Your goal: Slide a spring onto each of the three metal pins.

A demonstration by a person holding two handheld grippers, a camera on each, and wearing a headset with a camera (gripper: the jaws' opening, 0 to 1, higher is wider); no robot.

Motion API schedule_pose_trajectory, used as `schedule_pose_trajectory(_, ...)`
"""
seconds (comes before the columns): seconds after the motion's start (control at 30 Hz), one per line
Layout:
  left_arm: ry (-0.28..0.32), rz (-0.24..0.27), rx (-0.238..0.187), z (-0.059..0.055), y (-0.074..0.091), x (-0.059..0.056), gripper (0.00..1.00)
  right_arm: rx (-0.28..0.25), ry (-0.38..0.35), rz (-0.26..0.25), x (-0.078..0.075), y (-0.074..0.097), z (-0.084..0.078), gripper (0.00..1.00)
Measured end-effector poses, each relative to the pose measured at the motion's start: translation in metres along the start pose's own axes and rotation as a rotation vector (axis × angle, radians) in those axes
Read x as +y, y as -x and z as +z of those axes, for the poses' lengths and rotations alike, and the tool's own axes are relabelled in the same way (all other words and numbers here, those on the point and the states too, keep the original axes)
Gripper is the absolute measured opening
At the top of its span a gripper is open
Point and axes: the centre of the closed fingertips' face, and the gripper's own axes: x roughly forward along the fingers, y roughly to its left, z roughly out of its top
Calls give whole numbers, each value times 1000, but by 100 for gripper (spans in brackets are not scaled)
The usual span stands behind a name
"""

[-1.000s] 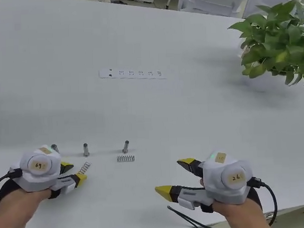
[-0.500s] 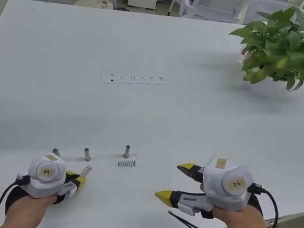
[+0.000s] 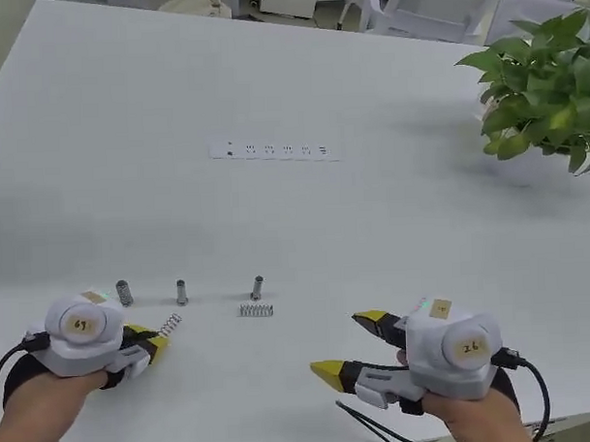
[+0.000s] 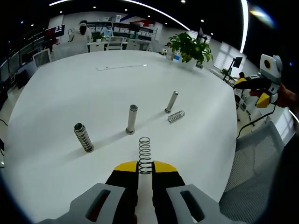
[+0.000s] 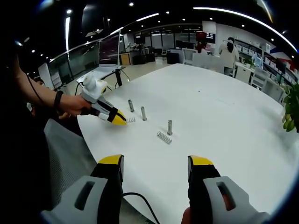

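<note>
The left gripper [image 4: 145, 165] is clamped on a spring [image 4: 145, 154], at five o'clock of the spring-clad left pin [image 4: 83, 137] and six o'clock of the bare middle pin [image 4: 132, 119]. A loose spring [image 3: 255, 310] lies at six o'clock of the right pin [image 3: 257, 287], just beside it. At four o'clock from there the right gripper [image 3: 353, 345] hovers, jaws wide apart.

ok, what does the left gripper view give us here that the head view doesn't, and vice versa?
Left gripper view: a close look at the held spring, pinched at one end between the left gripper's yellow tips. It also gives clear coils already on the left pin and a person standing in the background.
Head view: the black cable trailing below the right gripper, seen from above with its jaws wide open.
Both: the bare middle pin and right pin, the loose spring lying by the right pin, the plant and the power strip.
</note>
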Motion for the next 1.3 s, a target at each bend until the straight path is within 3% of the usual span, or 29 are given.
schedule_pose_trajectory(0.03,12,-24,-13,2,3,-5,3,-2,-2,0,0,0,0,53)
schedule_pose_trajectory(0.2,-2,-32,-24,6,16,-10,3,-22,-11,9,3,0,5,52)
schedule_pose_trajectory(0.63,-40,-21,-37,6,44,-6,3,0,2,41,12,-5,-1,52)
schedule_pose_trajectory(1.07,-84,-38,-47,6,57,-28,3,8,0,80,21,-12,-4,53)
schedule_pose_trajectory(1.3,-119,-56,-65,12,63,-37,3,13,13,107,30,-18,-4,52)
